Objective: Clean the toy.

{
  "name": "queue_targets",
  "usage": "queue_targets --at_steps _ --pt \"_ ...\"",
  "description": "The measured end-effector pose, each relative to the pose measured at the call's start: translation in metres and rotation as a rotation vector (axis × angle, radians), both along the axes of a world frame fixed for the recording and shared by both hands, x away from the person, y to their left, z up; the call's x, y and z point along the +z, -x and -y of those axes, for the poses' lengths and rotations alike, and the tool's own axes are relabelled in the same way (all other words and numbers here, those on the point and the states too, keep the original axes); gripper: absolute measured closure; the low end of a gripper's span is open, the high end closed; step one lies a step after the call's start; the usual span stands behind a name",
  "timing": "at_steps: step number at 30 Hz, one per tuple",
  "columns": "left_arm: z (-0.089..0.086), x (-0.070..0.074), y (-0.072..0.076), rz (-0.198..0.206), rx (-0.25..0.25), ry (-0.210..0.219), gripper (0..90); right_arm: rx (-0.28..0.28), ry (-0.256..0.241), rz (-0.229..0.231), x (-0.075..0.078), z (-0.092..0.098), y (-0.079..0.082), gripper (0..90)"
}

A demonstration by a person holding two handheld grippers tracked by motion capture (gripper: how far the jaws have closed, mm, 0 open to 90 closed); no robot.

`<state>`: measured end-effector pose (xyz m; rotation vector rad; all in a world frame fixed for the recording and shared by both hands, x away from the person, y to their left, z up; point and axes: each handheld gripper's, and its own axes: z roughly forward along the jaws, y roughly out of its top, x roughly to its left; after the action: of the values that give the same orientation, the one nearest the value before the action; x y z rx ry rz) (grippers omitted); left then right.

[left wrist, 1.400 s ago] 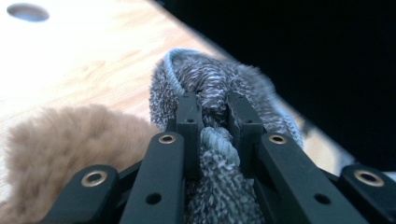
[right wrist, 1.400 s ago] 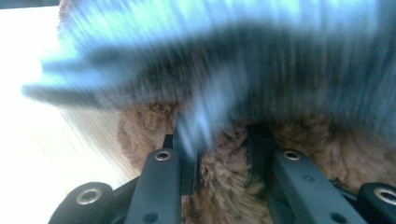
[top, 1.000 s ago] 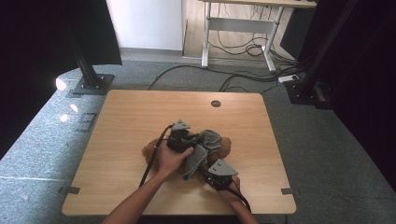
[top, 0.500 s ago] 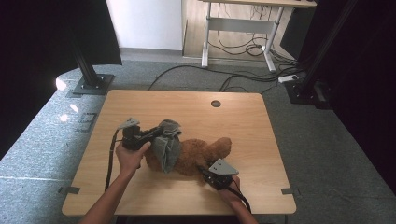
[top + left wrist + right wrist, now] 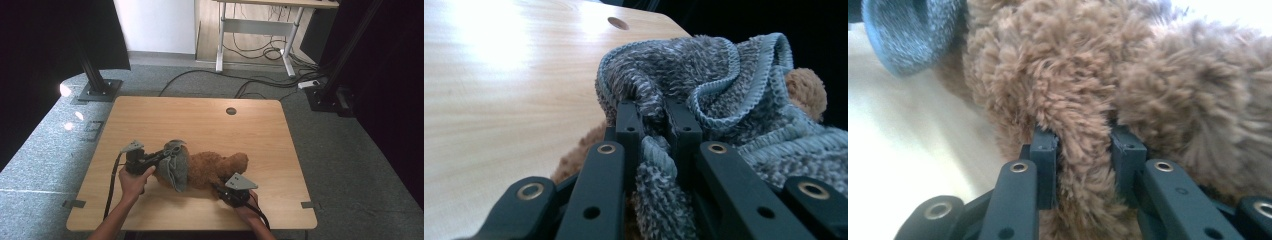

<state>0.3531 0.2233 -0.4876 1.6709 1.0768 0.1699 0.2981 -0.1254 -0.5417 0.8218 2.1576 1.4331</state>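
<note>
The grey towel (image 5: 176, 164) hides the brown plush toy's (image 5: 216, 167) left end in the high view.

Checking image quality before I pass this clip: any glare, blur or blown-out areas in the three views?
High view: even light, sharp, dark edges. Left gripper view: the table washes out in glare at upper left; the grey towel is crisp in the left hand-held gripper. Right gripper view: the brown plush toy looks soft, and the table is overexposed.
</note>
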Motion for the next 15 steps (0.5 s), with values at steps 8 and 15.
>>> queue_targets --at_steps 8,15 --pt "-0.002 -0.007 0.019 0.018 -0.012 0.0 79.4 0.033 -0.143 -0.07 0.037 0.016 0.02 48.2" --pt "0.001 -0.006 0.024 0.036 -0.013 -0.02 79.4 -0.04 -0.187 -0.005 0.081 0.027 0.022 34.6"
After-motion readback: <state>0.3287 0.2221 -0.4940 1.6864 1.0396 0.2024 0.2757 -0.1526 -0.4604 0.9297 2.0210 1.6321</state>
